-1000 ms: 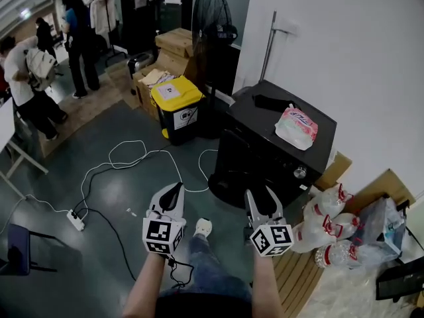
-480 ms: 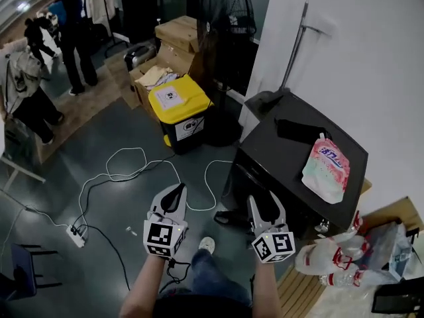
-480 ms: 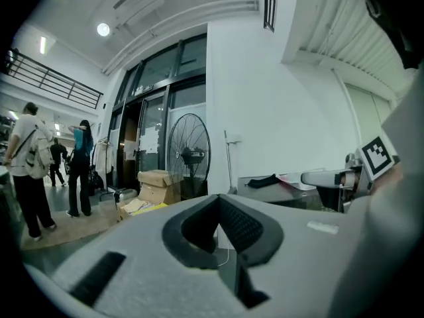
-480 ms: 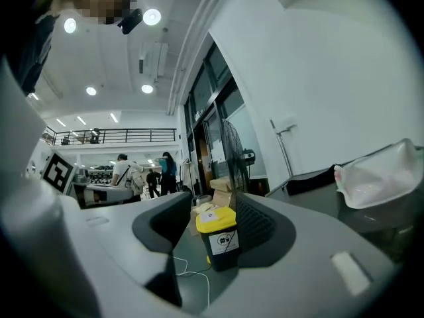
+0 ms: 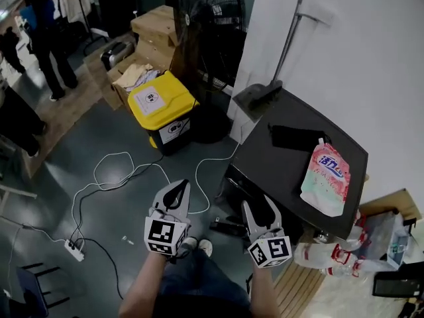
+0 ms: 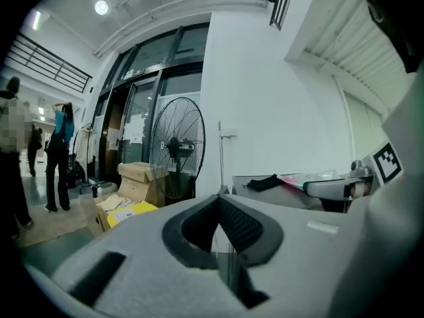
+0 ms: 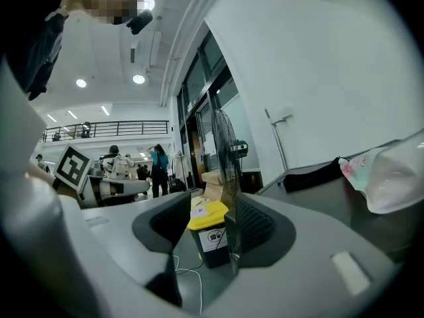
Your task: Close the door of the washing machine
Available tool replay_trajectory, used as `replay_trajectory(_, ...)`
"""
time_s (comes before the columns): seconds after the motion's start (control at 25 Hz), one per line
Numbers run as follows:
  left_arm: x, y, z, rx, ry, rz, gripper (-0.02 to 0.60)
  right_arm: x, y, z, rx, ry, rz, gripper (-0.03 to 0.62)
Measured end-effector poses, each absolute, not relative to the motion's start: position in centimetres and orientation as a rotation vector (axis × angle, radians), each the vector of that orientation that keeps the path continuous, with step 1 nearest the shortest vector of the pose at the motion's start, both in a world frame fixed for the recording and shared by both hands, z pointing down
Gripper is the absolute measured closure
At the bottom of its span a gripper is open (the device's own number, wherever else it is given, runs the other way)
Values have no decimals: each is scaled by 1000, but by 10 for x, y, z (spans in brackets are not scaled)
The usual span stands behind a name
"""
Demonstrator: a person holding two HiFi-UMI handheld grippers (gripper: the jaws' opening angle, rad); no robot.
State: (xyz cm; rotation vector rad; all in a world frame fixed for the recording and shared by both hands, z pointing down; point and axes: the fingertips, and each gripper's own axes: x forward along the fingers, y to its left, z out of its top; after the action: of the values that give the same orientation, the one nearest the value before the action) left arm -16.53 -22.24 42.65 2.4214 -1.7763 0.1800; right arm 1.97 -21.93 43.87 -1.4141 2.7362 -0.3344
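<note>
Since half a second ago the head view has drifted over the washing machine [image 5: 291, 161]: its black top now fills the 3 o'clock side, and the yellow-lidded bin [image 5: 161, 106] has slid toward 10 o'clock. Something dark juts from the machine's lower front at 5 o'clock. It is possibly the open door, though the shadow there is too deep to be sure. A standing fan [image 5: 207, 32] rises at 12 o'clock, just beside the bin. On the machine's top a pink-and-white pouch [image 5: 326, 177] lies toward 4 o'clock, and a flat black item [image 5: 295, 136] lies apart from it. The left hand-held gripper [image 5: 179, 185] hangs at 6 o'clock over the floor, its jaws drawn together on nothing. The right hand-held gripper [image 5: 260, 205], at 5 o'clock near the machine's front, has its jaws parted and empty; the bin shows far off through the gap. A white power strip [image 5: 71, 249] lies on the floor at 8 o'clock.
</note>
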Motion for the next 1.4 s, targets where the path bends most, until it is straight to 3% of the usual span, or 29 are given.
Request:
replay_trajectory(0.52,-102,-251,465,2549,-1464,264,574,47,-202,487,-1582,2748,-450,390)
replay_trajectory(1.04,-56,-224,541,2554,-1235,373,574,50,-155,613,-1474,3221,-597,390)
replay_trajectory(1.4,-55,-210,555,2540,-1199,382,574,43,-127,675,-876,4031,-138,388)
